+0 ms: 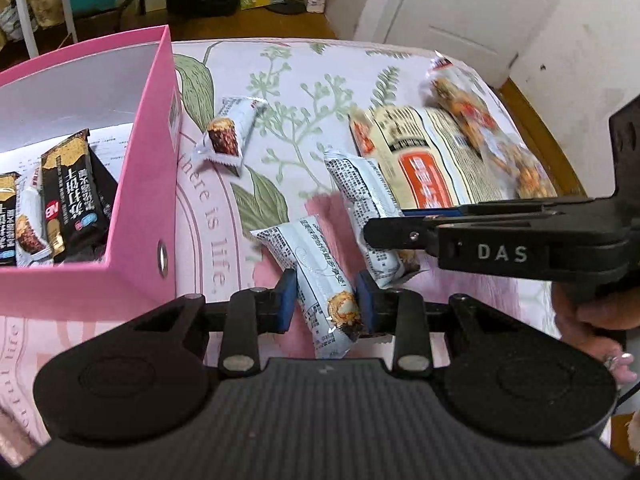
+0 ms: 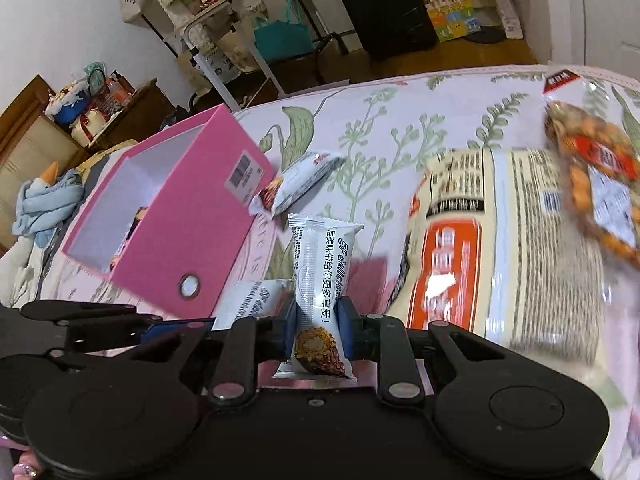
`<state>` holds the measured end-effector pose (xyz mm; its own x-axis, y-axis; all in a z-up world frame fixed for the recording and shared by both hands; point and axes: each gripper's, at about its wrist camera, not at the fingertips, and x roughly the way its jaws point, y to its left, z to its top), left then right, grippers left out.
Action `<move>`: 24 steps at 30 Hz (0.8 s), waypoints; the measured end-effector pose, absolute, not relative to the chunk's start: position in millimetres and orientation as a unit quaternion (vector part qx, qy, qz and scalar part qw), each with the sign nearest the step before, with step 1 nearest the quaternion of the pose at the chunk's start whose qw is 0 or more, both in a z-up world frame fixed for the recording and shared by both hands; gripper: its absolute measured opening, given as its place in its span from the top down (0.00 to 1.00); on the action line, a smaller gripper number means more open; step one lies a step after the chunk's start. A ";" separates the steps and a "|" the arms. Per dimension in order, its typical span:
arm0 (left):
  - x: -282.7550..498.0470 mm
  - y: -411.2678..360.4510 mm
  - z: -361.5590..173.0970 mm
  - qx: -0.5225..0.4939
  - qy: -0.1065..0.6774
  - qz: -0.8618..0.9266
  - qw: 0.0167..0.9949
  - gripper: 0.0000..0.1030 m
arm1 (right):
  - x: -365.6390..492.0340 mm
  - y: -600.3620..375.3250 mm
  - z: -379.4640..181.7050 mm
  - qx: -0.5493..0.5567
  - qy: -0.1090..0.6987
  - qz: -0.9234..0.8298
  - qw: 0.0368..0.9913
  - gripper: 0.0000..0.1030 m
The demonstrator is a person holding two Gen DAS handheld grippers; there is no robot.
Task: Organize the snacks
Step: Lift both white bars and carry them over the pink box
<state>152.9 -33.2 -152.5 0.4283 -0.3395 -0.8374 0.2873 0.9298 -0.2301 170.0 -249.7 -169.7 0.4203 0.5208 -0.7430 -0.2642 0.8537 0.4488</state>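
- Several bars already lie inside the pink box (image 1: pixel 136 184), at ten o'clock on the desk (image 1: pixel 248 64).
- My left claw (image 1: pixel 326 300) pinches one white snack bar (image 1: pixel 320 280); my right claw (image 2: pixel 318 326) pinches another white bar (image 2: pixel 320 280).
- Left outside: a third white bar (image 1: pixel 228 132) at twelve o'clock, a big beige packet (image 1: pixel 432 156), an orange snack bag (image 1: pixel 480 128).

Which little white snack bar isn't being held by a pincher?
The white snack bar lying alone beside the pink box. The left gripper and right gripper each pinch one of the others.

Wooden floor (image 2: pixel 508 54), white wall (image 2: pixel 52 32), black suitcase (image 2: pixel 384 4), metal rack (image 2: pixel 224 52)
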 end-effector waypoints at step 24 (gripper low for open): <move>131.1 -17.9 -174.9 -0.081 0.565 -0.176 0.802 0.59 | 123.4 -247.3 -162.8 0.118 0.510 0.223 0.822 0.75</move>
<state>131.1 -17.9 -174.9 0.3006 -0.3733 -0.8777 0.1904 0.9252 -0.3283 123.4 -247.3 -162.8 0.3800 0.4881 -0.7857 -0.2466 0.8722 0.4225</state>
